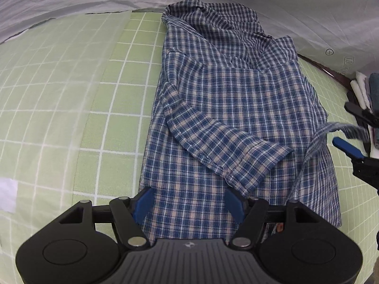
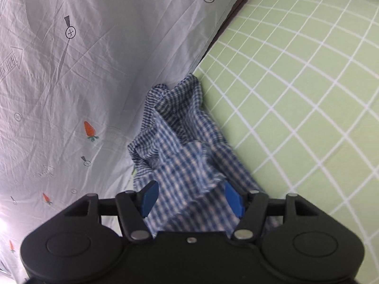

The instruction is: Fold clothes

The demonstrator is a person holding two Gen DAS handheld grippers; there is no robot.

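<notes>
A blue and beige plaid shirt (image 1: 225, 108) lies lengthwise on the green checked sheet (image 1: 118, 94), one sleeve folded across its front. My left gripper (image 1: 189, 201) is open over the shirt's near hem, its blue pads wide apart and empty. My right gripper (image 1: 350, 130) shows at the right edge of the left wrist view, open, at a lifted flap of the shirt's right side (image 1: 331, 127). In the right wrist view the right gripper (image 2: 191, 198) is open with plaid cloth (image 2: 180, 142) lying between its spread blue pads.
A pale grey sheet printed with carrots (image 2: 90, 129) hangs along the far side of the bed. A stack of folded clothes (image 1: 364, 90) sits at the far right. A dark strip (image 2: 236, 9) runs between the green sheet (image 2: 296, 94) and the grey sheet.
</notes>
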